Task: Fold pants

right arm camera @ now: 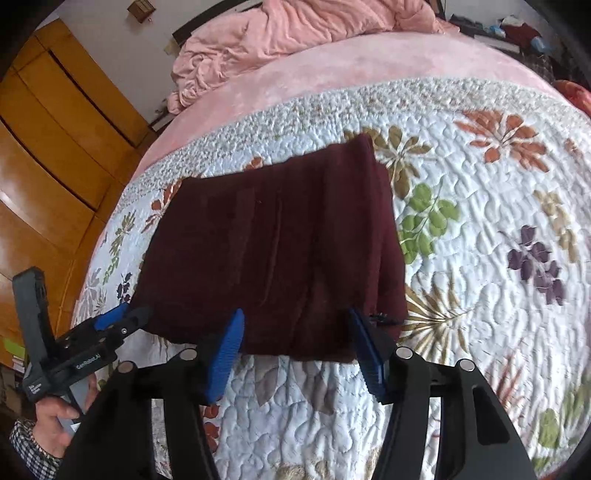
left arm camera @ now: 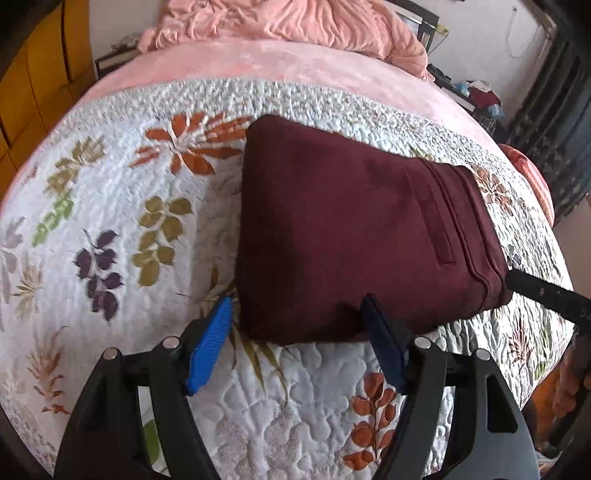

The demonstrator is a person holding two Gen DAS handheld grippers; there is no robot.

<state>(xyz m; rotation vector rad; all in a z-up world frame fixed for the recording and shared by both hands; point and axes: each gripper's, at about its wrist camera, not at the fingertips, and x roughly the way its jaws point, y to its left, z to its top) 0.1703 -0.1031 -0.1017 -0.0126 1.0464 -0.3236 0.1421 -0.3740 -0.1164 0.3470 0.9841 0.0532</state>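
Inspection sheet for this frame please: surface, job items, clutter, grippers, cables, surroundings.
Surface: floral quilt over a pink blanket on a bed.
Job's things: maroon pants lie folded into a compact rectangle on the quilt.
Clutter: bunched pink bedding at the far end of the bed.
Grippers: left gripper open, at the pants' near edge; right gripper open, at the pants' near edge; neither clamps cloth.
Cables: a thin cord hangs on the far wall.
Surroundings: wooden wardrobe; cluttered shelf.
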